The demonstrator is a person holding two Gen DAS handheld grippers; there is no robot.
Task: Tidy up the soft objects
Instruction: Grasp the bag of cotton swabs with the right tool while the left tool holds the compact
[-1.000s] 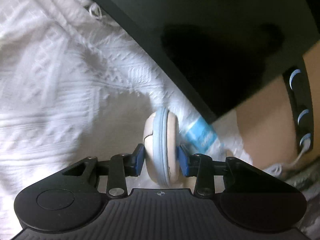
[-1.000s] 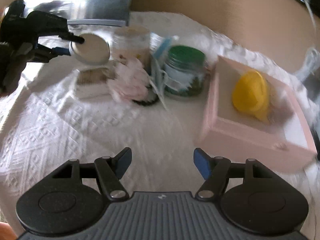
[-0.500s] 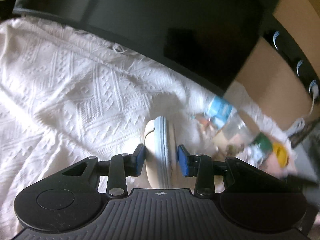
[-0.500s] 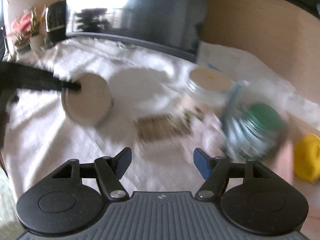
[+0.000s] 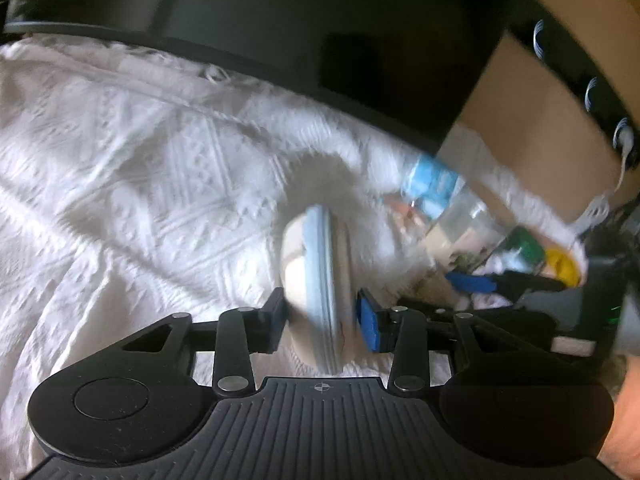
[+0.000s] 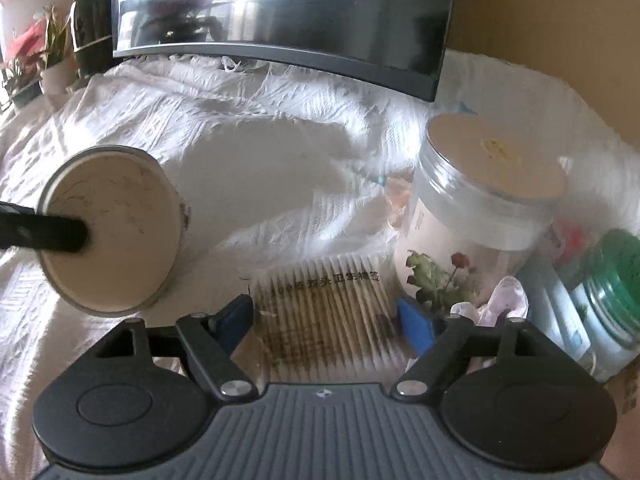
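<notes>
Over the white woven cloth (image 5: 132, 184), the left gripper (image 5: 322, 316) still pinches the round beige pouch (image 5: 316, 280) edge-on, its pale blue seam running up between the blue pads; half a second ago the right gripper was not in the left wrist view, and now one of its blue pads shows at the right of that view, near the yellow object (image 5: 564, 266). The right gripper (image 6: 325, 316) has dropped lower and closer: the packet of cotton swabs (image 6: 324, 312), earlier ahead of it, now lies between its spread jaws, which do not visibly touch it. Only the right wrist view shows the pouch's flat round face (image 6: 110, 228), clamped by a dark finger, and the clear jar with a flower label (image 6: 476, 216), the green-lidded jar (image 6: 608, 292) and a pale pink fabric piece (image 6: 506, 300) beside the swabs. Only the left wrist view shows the pouch's seam, the yellow object and a blurred blue-labelled bottle (image 5: 436, 188). A dark monitor (image 6: 304, 12) stands behind in both.
</notes>
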